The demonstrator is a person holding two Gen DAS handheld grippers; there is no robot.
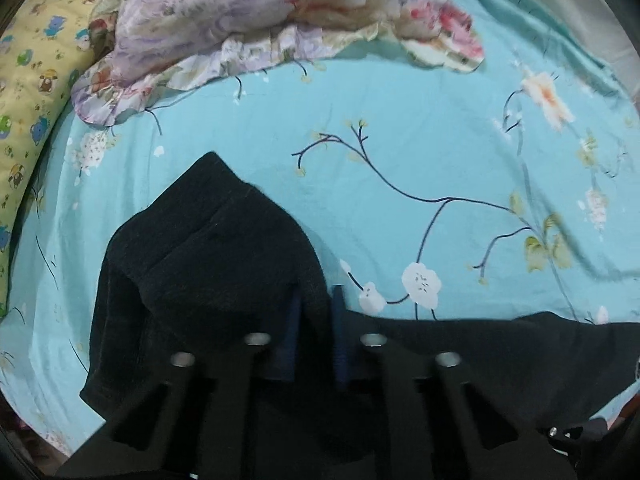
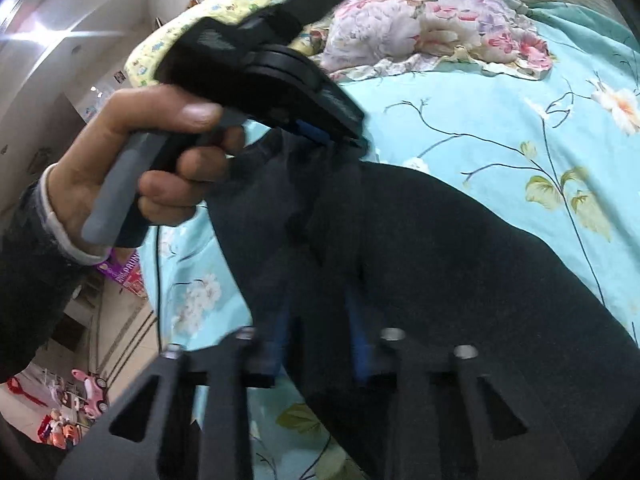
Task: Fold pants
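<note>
- Evidently both tools are clamped on the pants (image 1: 208, 248): the left gripper (image 1: 316, 320) has its blue fingers (image 1: 339, 320) pinched on a black fold, and the right gripper (image 2: 320, 344) has dark cloth bunched between its own.
- Seen from the right wrist, the left hand (image 2: 160, 160) squeezes its handle, holding the cloth up off the bed sheet (image 1: 400, 160); my guess is the two grips are lifting one edge together to carry it over for a fold.
- Outward from the tools, the pants look black, soft and slightly fuzzy, draped in thick folds, part raised, the rest lying on the sheet.
- Beyond the pants, a floral quilt (image 1: 260, 12) sits heaped at the sheet's far edge, beside a yellow pillow (image 1: 32, 80).
</note>
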